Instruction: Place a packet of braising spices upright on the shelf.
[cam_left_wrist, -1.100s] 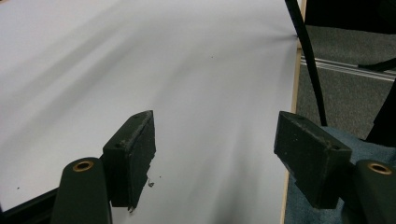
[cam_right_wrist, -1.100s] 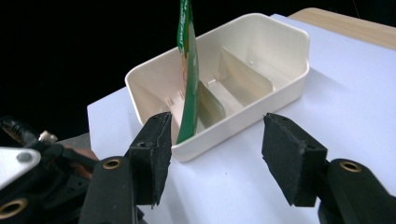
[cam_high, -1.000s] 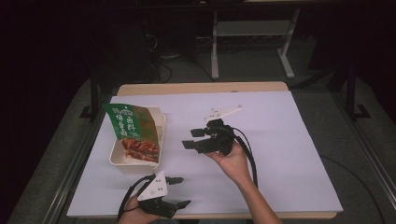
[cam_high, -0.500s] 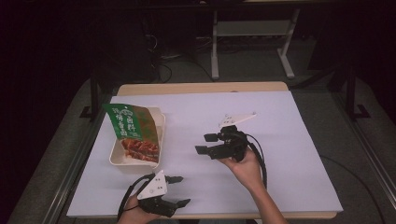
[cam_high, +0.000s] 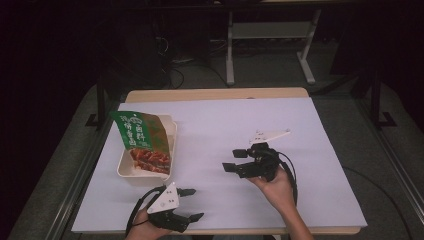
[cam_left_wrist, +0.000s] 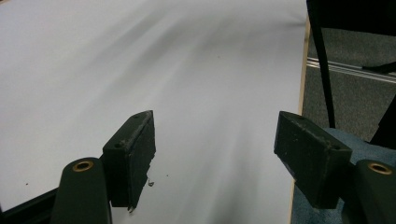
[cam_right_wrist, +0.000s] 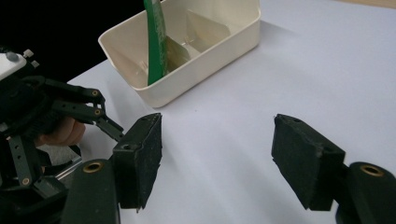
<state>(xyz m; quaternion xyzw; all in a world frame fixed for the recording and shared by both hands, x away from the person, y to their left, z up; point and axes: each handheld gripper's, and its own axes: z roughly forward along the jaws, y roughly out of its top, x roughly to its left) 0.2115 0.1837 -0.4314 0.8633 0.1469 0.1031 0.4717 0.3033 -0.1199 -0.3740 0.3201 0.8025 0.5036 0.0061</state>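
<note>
tabletop (cam_high: 320, 165): covered with a white sheet; its wooden far edge shows beyond the sheet.
tray (cam_high: 172, 137): cream food tray at the left side of the tabletop, about midway between near and far edge; in the right gripper view (cam_right_wrist: 219, 44) it is divided into compartments.
packet (cam_high: 145, 142): green printed food packet standing tilted in the tray, its top toward the far-left corner, long axis running far-left to near-right; seen edge-on in the right gripper view (cam_right_wrist: 156, 42).
right gripper (cam_high: 239, 160): held near the middle of the tabletop, pointing left at the tray; fingers (cam_right_wrist: 140, 158) have just been opening and stand apart with nothing between them.
left gripper (cam_high: 192, 204): at the near edge, just nearer than the tray, pointing right, away from it; fingers (cam_left_wrist: 133, 161) spread wide, empty.
key relation: the tray lies to the left of the right fingers, well apart, straight along their aim.
nearer hand: the left, though it faces away.
hard to make out: the packet's lettering; its foot and the compartment it stands in.
</note>
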